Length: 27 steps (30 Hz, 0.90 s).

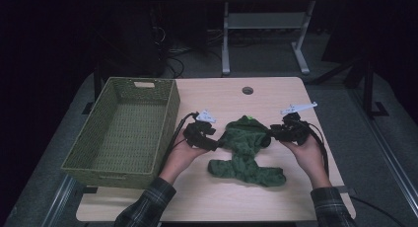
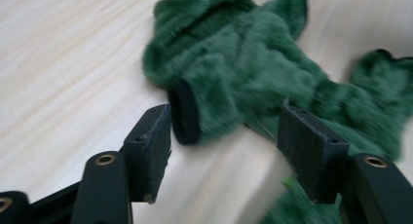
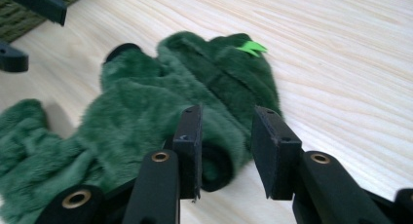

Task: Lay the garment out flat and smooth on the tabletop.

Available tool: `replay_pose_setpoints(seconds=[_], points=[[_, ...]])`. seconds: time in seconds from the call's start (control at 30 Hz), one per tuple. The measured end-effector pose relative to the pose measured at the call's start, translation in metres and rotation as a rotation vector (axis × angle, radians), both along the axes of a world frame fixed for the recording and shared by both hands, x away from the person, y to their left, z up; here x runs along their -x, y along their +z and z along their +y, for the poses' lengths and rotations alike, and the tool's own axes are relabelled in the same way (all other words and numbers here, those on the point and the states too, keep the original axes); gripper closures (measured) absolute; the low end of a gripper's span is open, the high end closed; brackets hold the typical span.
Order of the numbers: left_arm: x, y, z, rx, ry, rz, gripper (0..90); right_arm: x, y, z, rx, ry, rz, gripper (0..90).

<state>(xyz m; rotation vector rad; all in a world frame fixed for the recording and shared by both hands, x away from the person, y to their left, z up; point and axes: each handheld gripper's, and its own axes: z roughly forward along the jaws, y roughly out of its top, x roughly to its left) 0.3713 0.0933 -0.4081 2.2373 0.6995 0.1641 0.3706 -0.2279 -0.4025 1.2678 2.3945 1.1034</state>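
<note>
While the green fleece garment (image 1: 246, 150) lies flat on the wooden table (image 1: 217, 96) (just right of the woven basket (image 1: 125, 128)), the left gripper (image 1: 213, 140) stands spread at its left sleeve cuff. The right gripper (image 1: 274, 136) is parted too, its pads either side of the right cuff without pinching it.

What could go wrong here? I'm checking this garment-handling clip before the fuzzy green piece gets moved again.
1. Both claws stand open around the sleeve cuffs of the green fleece garment, so a lift now would probably leave it on the table.
2. The left claw has one pad right at the cuff; closing may catch only its edge.
3. The wicker basket sits close beside the left hand; a swing could nudge it.
</note>
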Motion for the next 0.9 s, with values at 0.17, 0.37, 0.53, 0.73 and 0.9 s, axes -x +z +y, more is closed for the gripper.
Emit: replay_pose_setpoints(seconds=[0.17,0.37,0.53,0.73,0.9], points=[[0.022,-0.002,0.012,0.02,0.017,-0.012,27.1,0.011,0.001,0.006,-0.007,0.015,0.005,64.6],[0.051,-0.016,0.023,-0.001,0.018,-0.003,16.1,0.029,0.005,0.016,-0.048,0.047,-0.028,65.3],[0.072,-0.027,0.027,-0.033,0.013,-0.016,13.0,0.041,0.003,0.031,-0.028,0.081,-0.045,67.0],[0.084,-0.036,0.034,-0.046,0.009,-0.031,12.7,0.049,-0.005,0.047,-0.005,0.124,-0.041,67.6],[0.091,-0.044,0.037,-0.047,0.008,-0.031,12.8,0.054,-0.004,0.056,-0.007,0.146,-0.044,68.0]])
